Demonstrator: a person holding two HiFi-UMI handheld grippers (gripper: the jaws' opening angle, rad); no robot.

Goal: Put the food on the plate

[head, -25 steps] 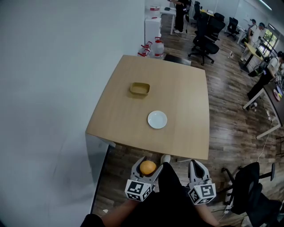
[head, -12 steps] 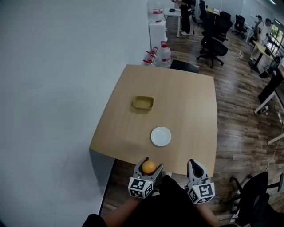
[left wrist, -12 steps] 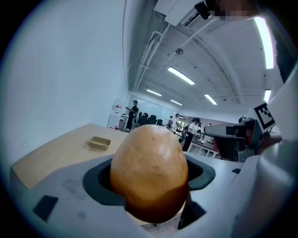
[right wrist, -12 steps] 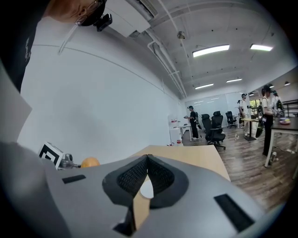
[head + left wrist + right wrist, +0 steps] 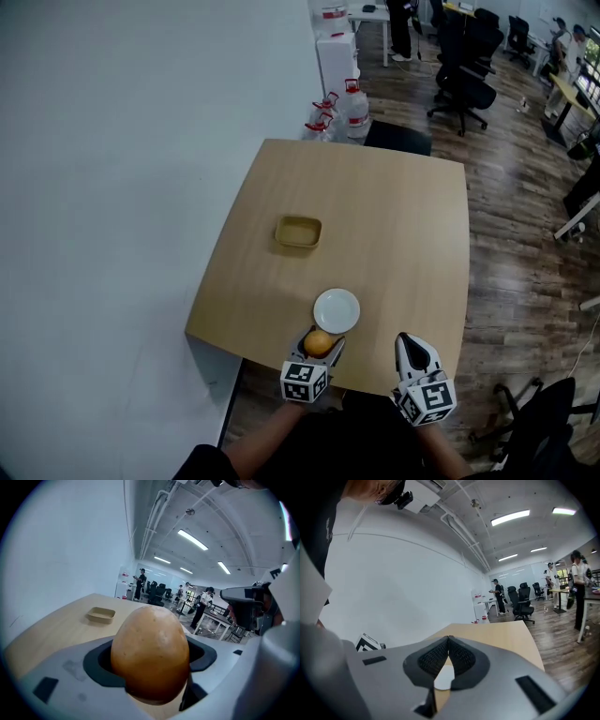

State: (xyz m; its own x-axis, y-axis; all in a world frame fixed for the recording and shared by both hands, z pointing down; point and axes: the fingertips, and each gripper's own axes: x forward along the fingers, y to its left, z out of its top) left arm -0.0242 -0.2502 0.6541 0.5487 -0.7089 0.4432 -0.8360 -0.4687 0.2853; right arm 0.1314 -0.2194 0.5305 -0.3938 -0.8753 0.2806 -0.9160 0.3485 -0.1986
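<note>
An orange-brown bread roll (image 5: 319, 343) is clamped in my left gripper (image 5: 318, 344), just over the near edge of the wooden table (image 5: 394, 216). It fills the left gripper view as a smooth egg-shaped roll (image 5: 150, 652) between the jaws. A small white plate (image 5: 337, 310) lies on the table right beyond the roll. My right gripper (image 5: 410, 350) is shut and empty at the near edge, right of the plate; in the right gripper view the pads (image 5: 440, 657) meet, with the plate (image 5: 443, 676) seen just below them.
A shallow tan tray (image 5: 298, 232) (image 5: 101, 614) sits mid-table, beyond the plate. A white wall runs along the left. Water jugs (image 5: 354, 106) and a black chair (image 5: 397, 139) stand past the far edge. Office chairs and people occupy the background.
I have come closer to the table. Both grippers have moved forward to its near edge, the left one carrying the roll up to the plate.
</note>
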